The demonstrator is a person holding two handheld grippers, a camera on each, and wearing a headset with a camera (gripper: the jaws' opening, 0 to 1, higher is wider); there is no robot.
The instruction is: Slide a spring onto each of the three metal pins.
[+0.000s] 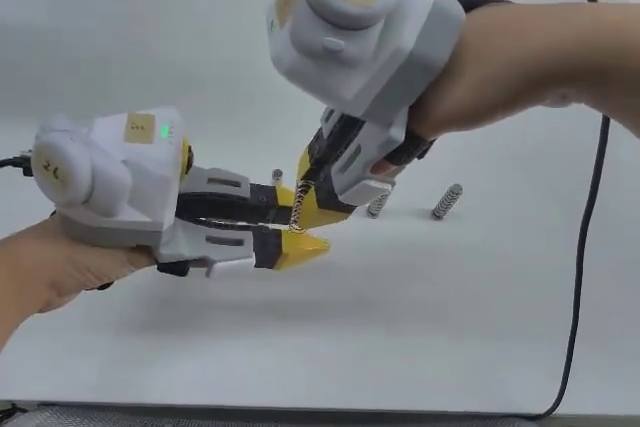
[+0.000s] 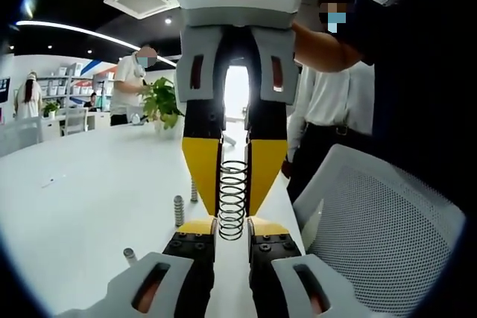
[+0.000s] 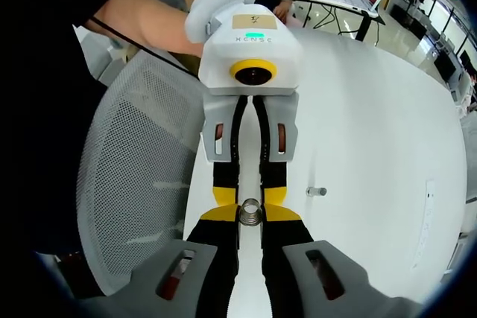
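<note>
The left hand-held gripper (image 2: 232, 227) and right hand-held gripper (image 3: 251, 217) both pinch the same spring (image 1: 298, 205) above the desk (image 1: 450, 307).

Two yellow-tipped white claws are counted, the left claw (image 2: 232, 229) and the right claw (image 3: 250, 220). One coiled steel spring (image 1: 298, 205) sits between them, and two more springs (image 1: 446, 201) (image 1: 377, 207) rest on the white surface (image 1: 450, 327), making three. One short bare metal pin (image 1: 277, 177) stands there. One black cable (image 1: 590, 247) lies across it.
</note>
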